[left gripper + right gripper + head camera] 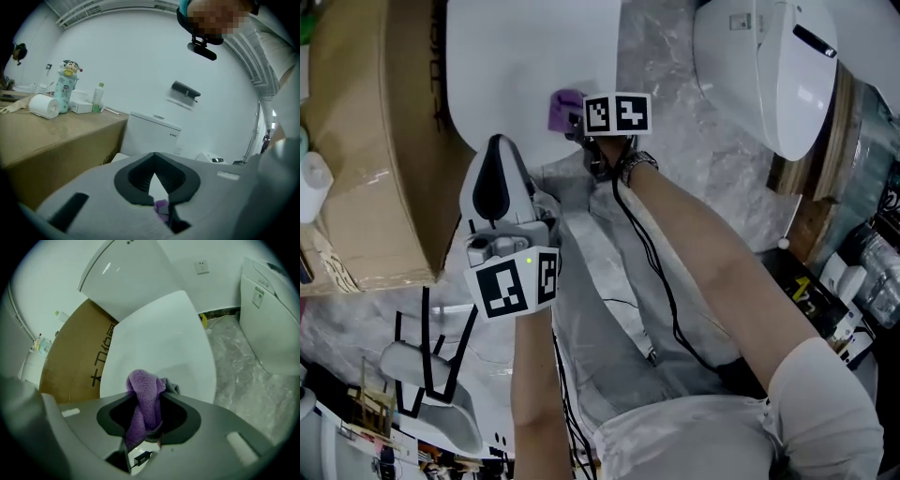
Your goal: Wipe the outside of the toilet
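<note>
right claw (146, 398) clamps a purple cloth (142, 380) over the white toilet (159, 338); left claw (154, 157) fully closed.

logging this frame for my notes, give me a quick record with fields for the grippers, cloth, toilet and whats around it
toilet: white, lid closed
right gripper: shut on cloth
cloth: purple, bunched, over the toilet's front edge; contact unclear
left gripper: shut, nothing in it
left of toilet: box, cardboard
right of toilet: second toilet, lid closed
floor: grey, marbled
</note>
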The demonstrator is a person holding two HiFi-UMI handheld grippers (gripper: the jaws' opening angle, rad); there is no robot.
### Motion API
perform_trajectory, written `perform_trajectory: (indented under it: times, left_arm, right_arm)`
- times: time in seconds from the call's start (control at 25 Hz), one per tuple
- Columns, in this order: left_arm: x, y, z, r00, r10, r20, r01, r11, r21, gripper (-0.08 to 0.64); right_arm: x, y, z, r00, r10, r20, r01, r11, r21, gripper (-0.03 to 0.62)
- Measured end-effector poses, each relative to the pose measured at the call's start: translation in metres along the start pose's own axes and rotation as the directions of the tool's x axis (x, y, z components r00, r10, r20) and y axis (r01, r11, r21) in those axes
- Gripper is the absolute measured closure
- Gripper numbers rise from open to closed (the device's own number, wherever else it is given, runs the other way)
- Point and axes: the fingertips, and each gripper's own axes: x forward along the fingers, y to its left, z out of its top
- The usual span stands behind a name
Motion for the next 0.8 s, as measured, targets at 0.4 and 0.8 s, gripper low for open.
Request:
perform_trajectory:
  times: [0.4,0.8]
  left_arm:
    - [-0.013,-0.064,-0.01,0.999,0.042,0.004,-0.042,0.999,0.001,0.555]
    - [-0.048,-0.023,-0.016,0.998,0.063,-0.008,-0.063,0.998,0.009,0.555]
  right_arm:
    - [-0.041,-0.067,0.012,0.998,-0.051,-0.021,0.049,0.997,-0.06,0.449]
    - [-0.043,-0.048,0.008,0.996,-0.075,0.042,0.073,0.996,0.053,0.445]
